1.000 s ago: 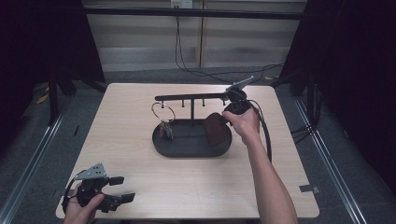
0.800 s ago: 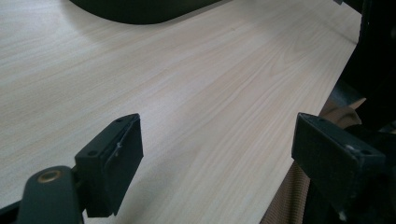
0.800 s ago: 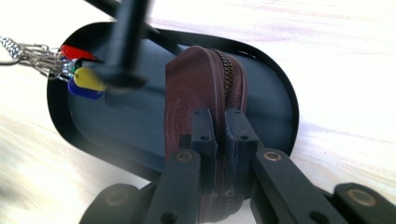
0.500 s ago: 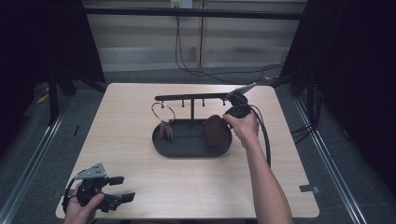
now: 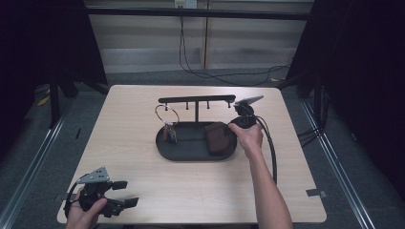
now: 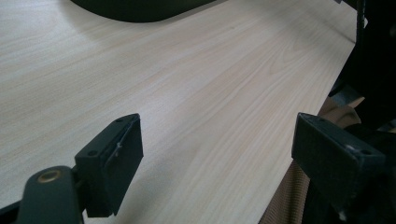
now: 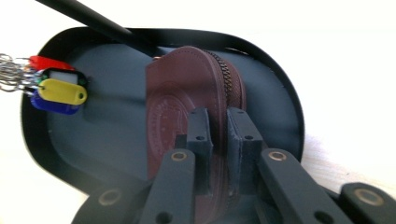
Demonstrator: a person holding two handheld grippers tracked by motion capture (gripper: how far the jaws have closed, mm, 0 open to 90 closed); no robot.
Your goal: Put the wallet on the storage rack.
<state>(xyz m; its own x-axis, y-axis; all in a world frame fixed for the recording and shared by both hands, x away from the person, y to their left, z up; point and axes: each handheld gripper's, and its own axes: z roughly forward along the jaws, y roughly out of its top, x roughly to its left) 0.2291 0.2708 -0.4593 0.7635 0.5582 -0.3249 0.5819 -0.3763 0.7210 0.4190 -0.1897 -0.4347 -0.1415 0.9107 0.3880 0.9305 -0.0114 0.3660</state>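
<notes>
On the light wooden table (image 5: 143, 114) stands a black oval tray (image 5: 191, 153) with a T-shaped rack (image 5: 197, 99) rising from its back edge. A brown leather pouch (image 5: 218, 139) with a zip along its curved edge rests in the right half of the tray, and the right gripper (image 5: 235, 125) reaches it from the tray's right end. In the right gripper view the two jaws stand close together, pinched on the near edge of the brown leather pouch (image 7: 187, 107), with only a thin fold of leather between the pads; the pouch lies low in the black oval tray (image 7: 285, 93), its stamped round emblem facing up. At the left end of the tray, a bunch of key tags (image 7: 56, 88) in red, yellow and blue hangs from a wire ring (image 5: 166, 114), which hooks on one peg of the rack. The person's right hand (image 5: 246, 136) wraps the gripper's handle, and a black cable (image 5: 271, 148) loops from it toward the table's near edge. The left gripper (image 5: 122, 194) rests at the near left corner of the table, well apart from the tray, held in the left hand (image 5: 83, 214). In the left gripper view its jaws stand wide apart over bare wood, holding nothing.
</notes>
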